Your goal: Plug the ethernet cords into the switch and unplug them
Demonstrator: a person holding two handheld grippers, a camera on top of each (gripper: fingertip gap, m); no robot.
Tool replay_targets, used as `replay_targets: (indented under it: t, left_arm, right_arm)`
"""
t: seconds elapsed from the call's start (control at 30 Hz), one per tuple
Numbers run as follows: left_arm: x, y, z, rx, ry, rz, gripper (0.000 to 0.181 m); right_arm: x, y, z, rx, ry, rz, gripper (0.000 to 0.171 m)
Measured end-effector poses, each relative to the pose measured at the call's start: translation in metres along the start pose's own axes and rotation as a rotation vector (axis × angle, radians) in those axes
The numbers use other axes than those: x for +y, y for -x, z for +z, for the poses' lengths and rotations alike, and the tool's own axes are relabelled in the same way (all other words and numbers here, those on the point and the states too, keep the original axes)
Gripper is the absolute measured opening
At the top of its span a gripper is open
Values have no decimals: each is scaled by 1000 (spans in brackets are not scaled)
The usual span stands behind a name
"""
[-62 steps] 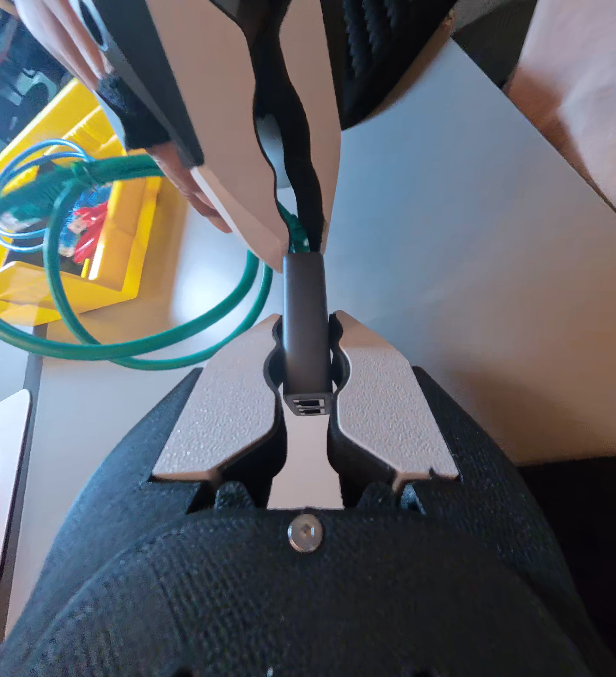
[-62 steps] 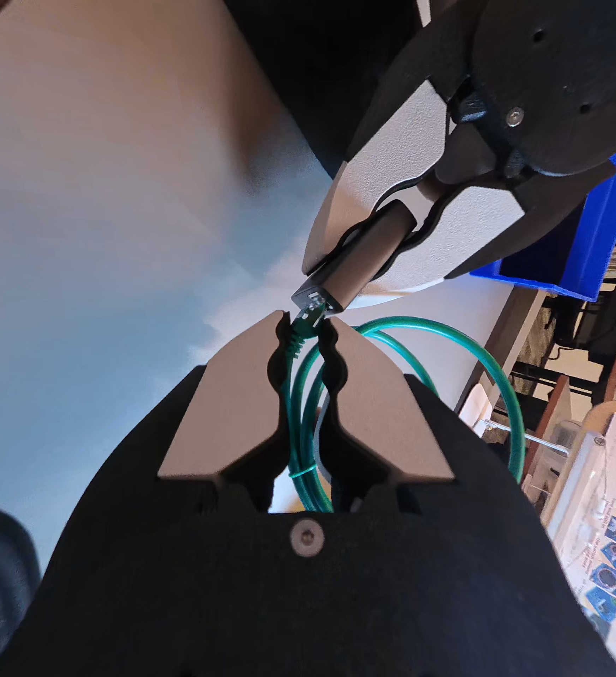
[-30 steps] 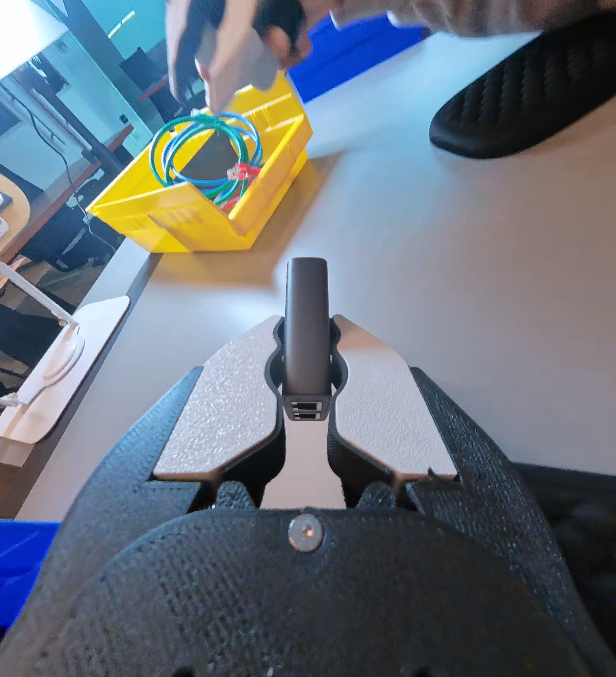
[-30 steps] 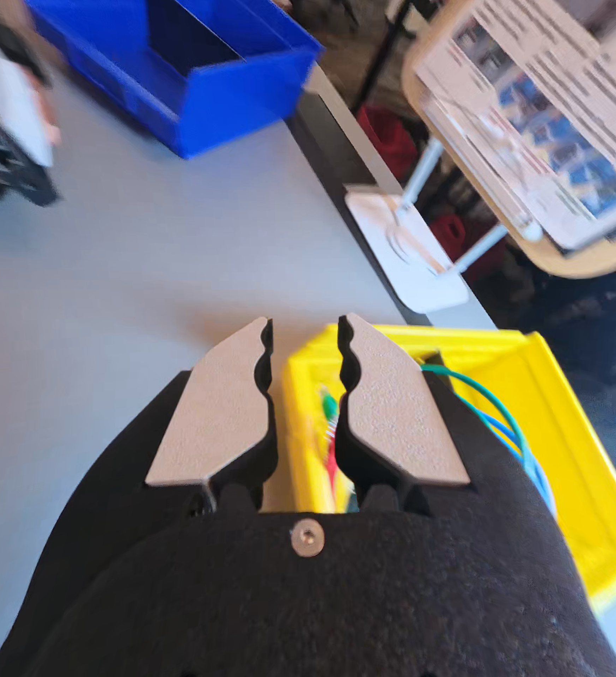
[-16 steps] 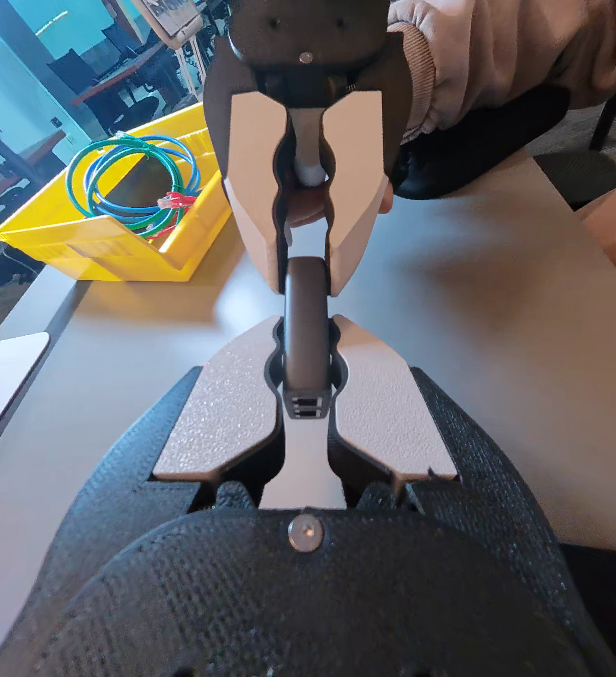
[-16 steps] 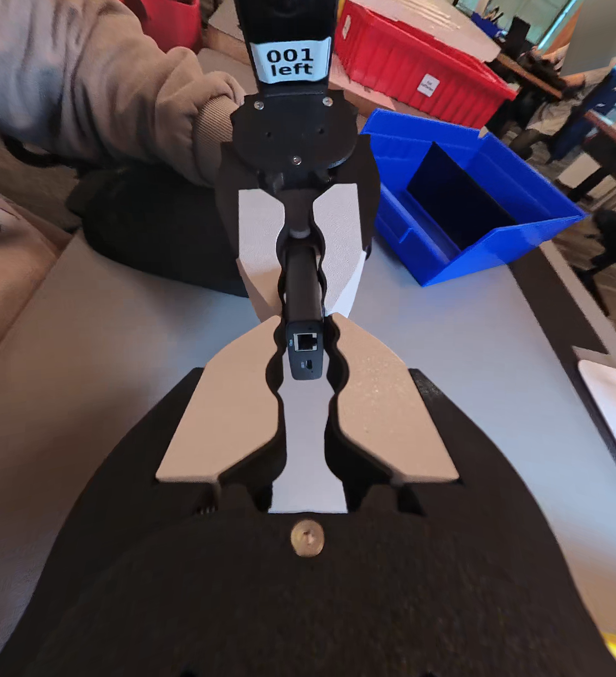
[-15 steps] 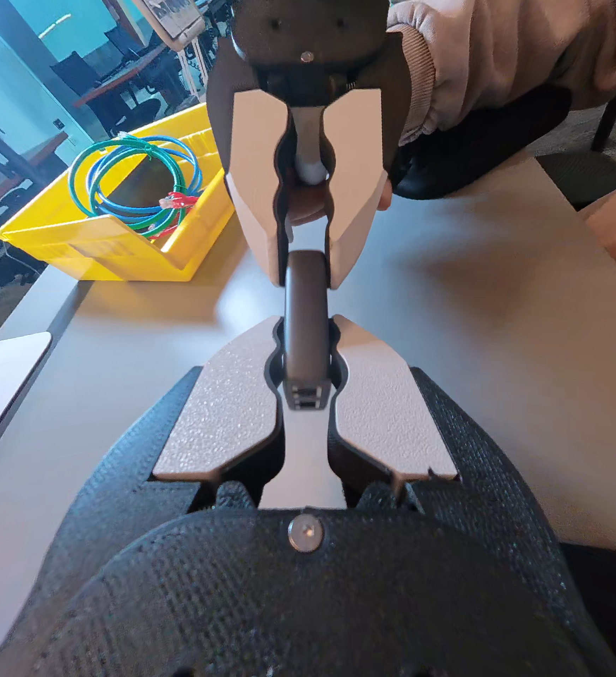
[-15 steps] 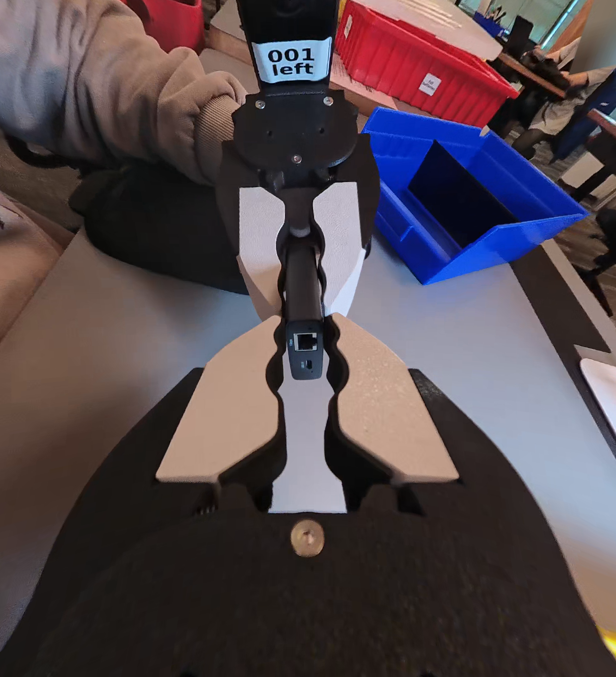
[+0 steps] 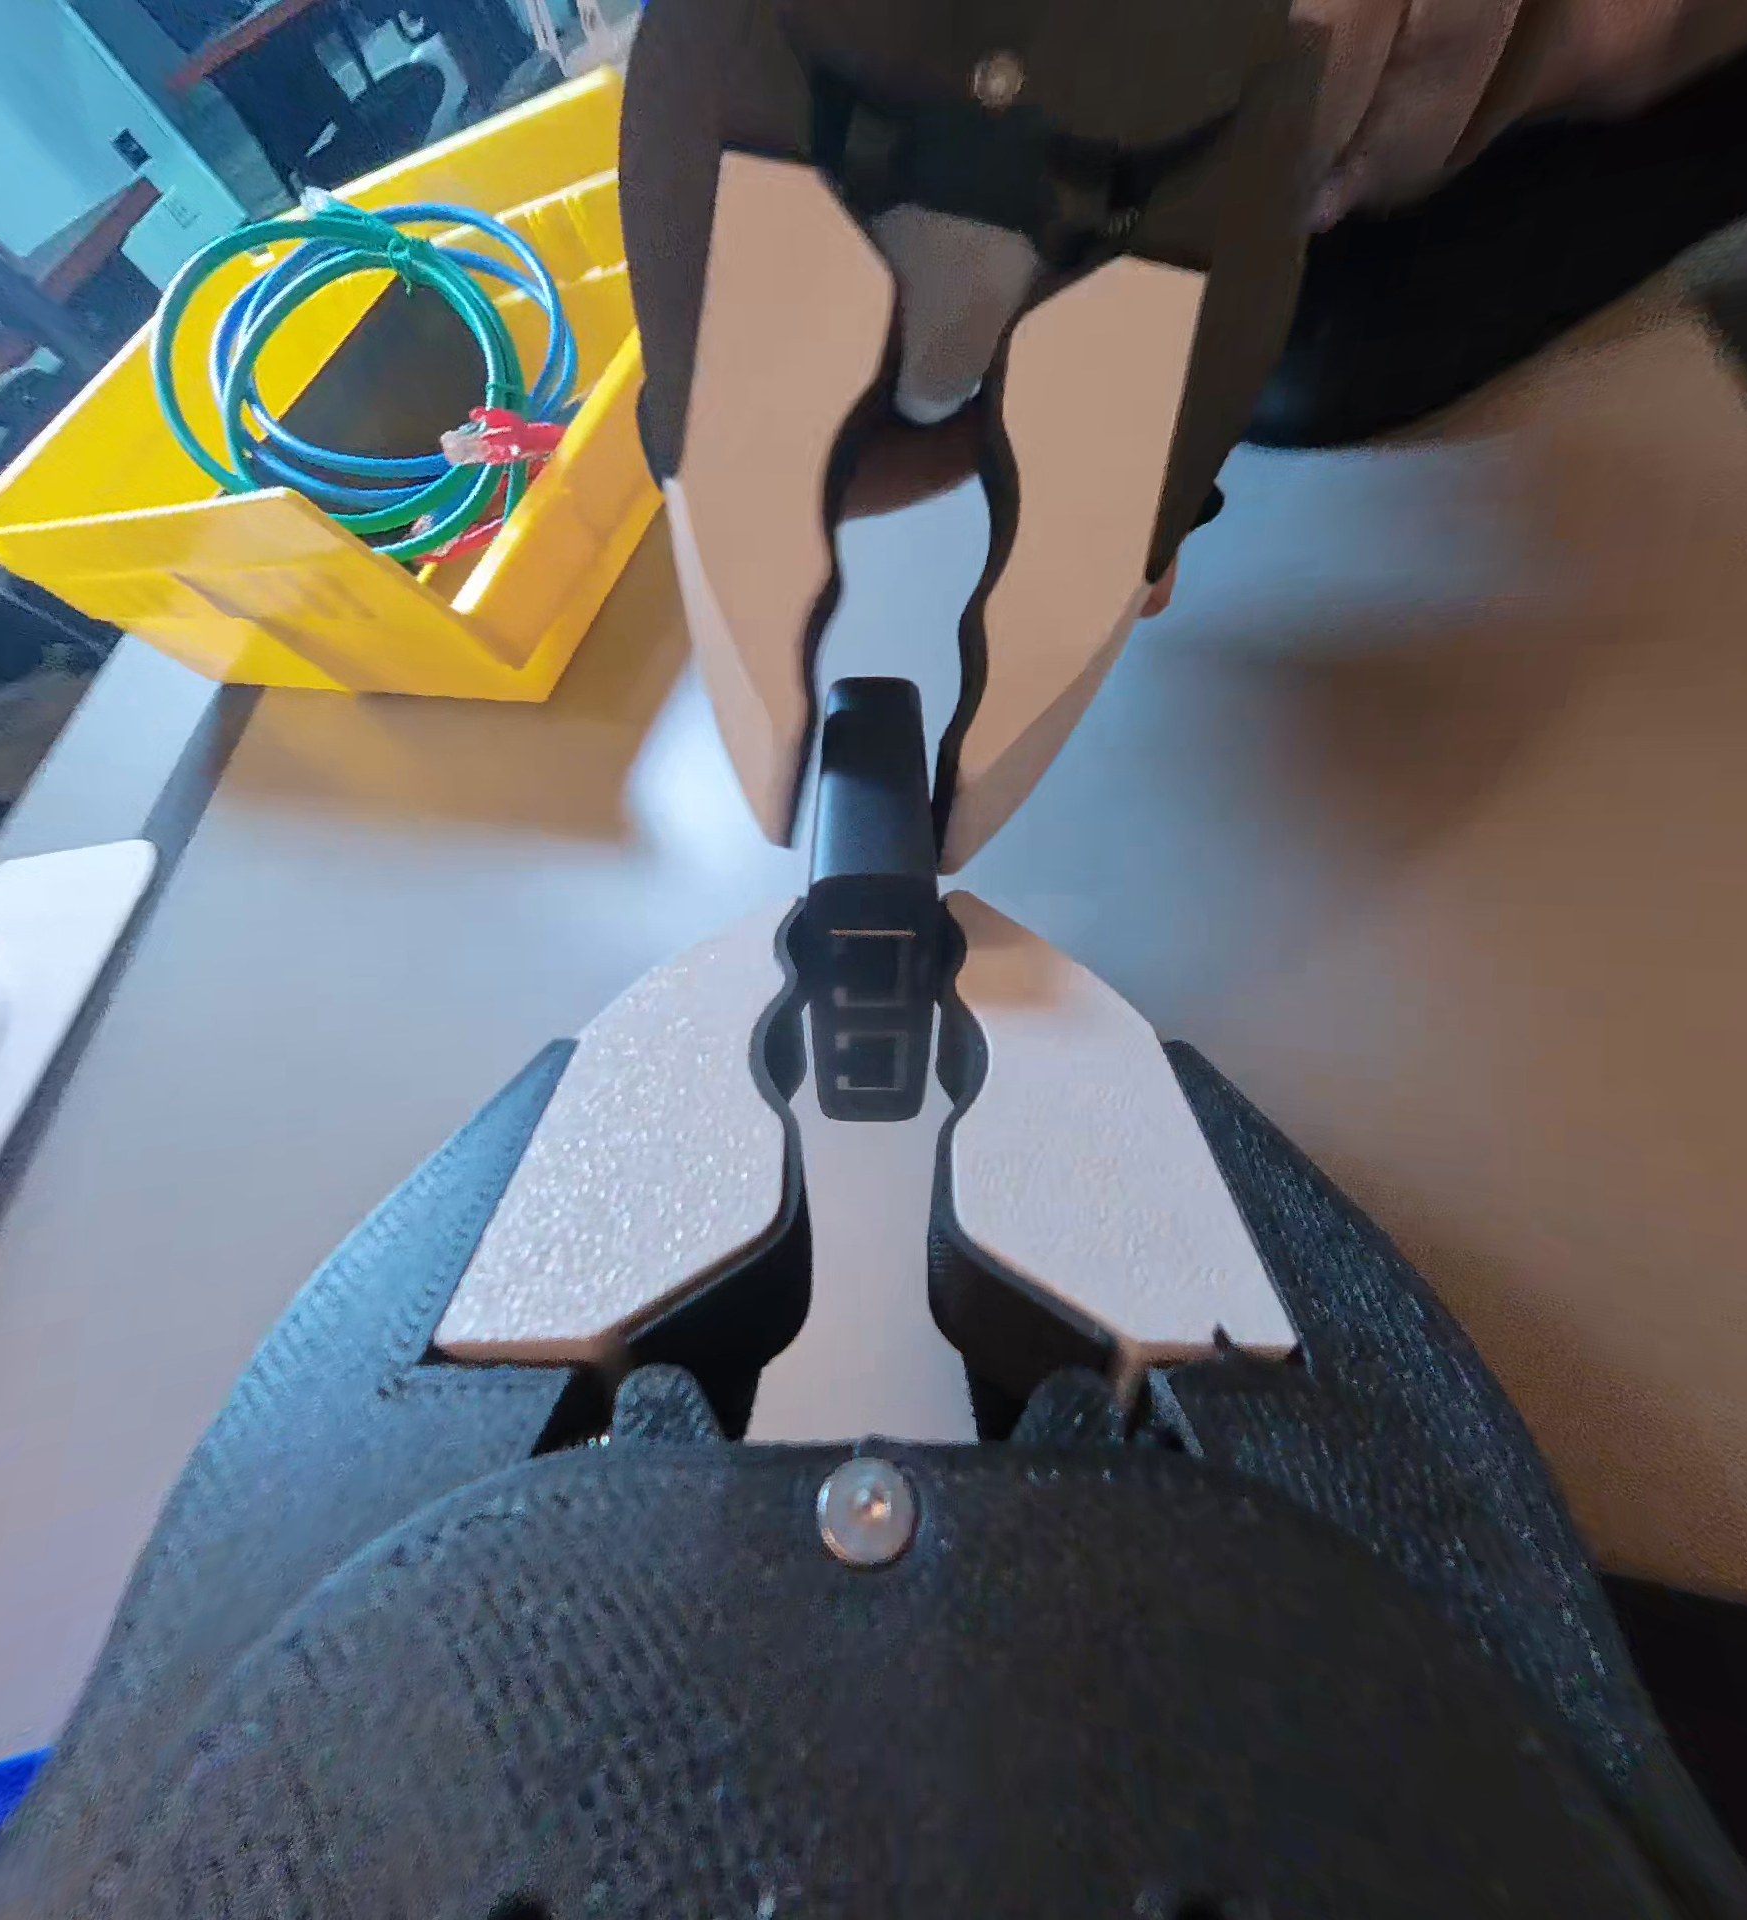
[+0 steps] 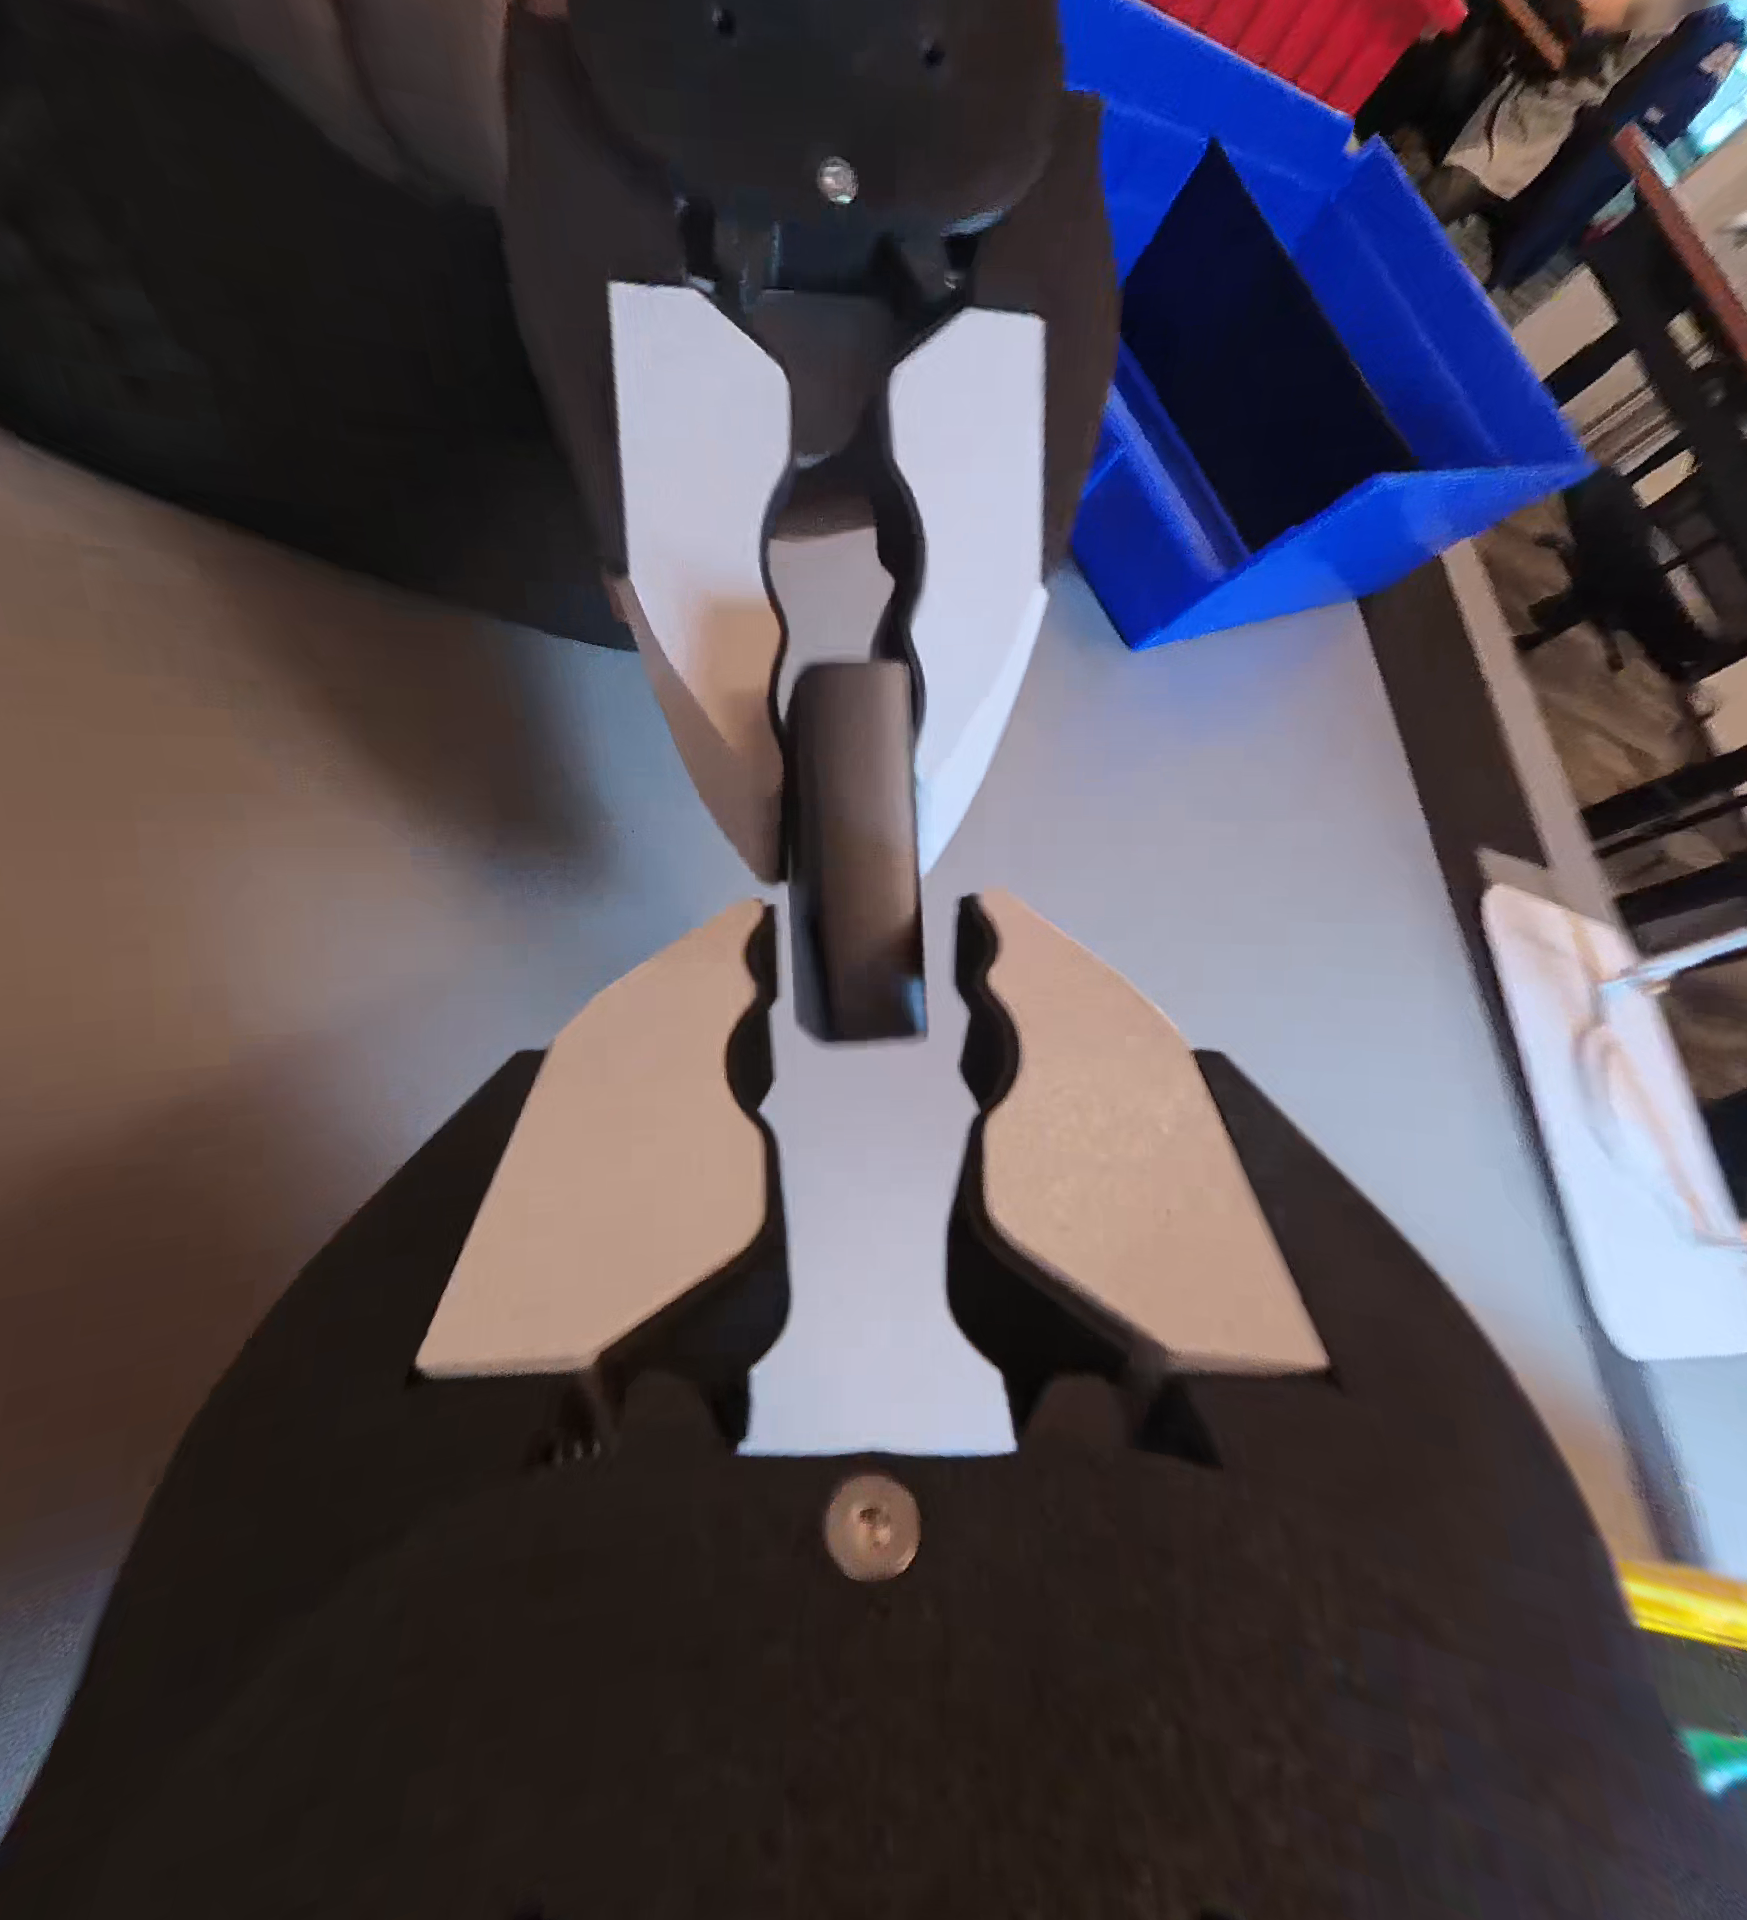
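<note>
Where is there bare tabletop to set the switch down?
Open table lies right of the left gripper, and between it and the yellow bin. Crowded centre: right gripper open around the switch; cords fill the bin.

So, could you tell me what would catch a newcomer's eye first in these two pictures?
Most striking is the small black switch at the centre, clamped in the left gripper, with the open right gripper facing it nose to nose, fingers either side of its far end. Next comes the yellow bin on the table's far left corner, holding coiled green and blue ethernet cords. A blue bin sits behind the left gripper.
</note>
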State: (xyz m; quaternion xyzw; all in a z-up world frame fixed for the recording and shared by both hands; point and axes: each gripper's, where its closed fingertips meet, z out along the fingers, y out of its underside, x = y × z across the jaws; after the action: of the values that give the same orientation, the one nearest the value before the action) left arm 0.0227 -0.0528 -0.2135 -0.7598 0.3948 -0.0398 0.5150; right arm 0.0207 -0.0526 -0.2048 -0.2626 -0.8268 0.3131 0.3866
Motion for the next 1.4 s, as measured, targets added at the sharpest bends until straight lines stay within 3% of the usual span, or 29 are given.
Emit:
replay_targets:
  t: [0.1, 0.2, 0.33, 0.47, 0.63, 0.87, 1.07, 1.27, 1.4]
  left_arm:
    - [3, 0, 3, -45, 31, 89, 21]
    - [-5, 17, -8, -99, -66, -19, 24]
    - [-3, 43, -30, -129, -181, -193, 27]
    - [10, 47, -30, -126, -176, -227, 27]
    - [16, 40, -21, -102, -140, -198, 27]
    - [16, 36, -21, -60, -169, -227, 25]
    - [10, 34, -20, -37, -202, -242, 19]
    - [14, 33, -13, -30, -179, -239, 19]
    - [15, 30, -11, -30, -168, -217, 20]
  right_arm:
    - [1, 3, 3, 30, 60, -136, 24]
    - [-1, -11, -11, 30, 64, -95, 21]
    - [23, -103, -65, 262, 150, -16, 21]
    - [98, -227, -130, 478, 400, 66, 21]
    - [199, -324, -163, 509, 655, 204, 22]
    - [273, -320, -109, 51, 724, 571, 21]
    - [296, -285, -89, -288, 734, 879, 21]
    - [322, -302, -97, -161, 825, 725, 26]
    - [313, -324, -113, 18, 823, 575, 30]
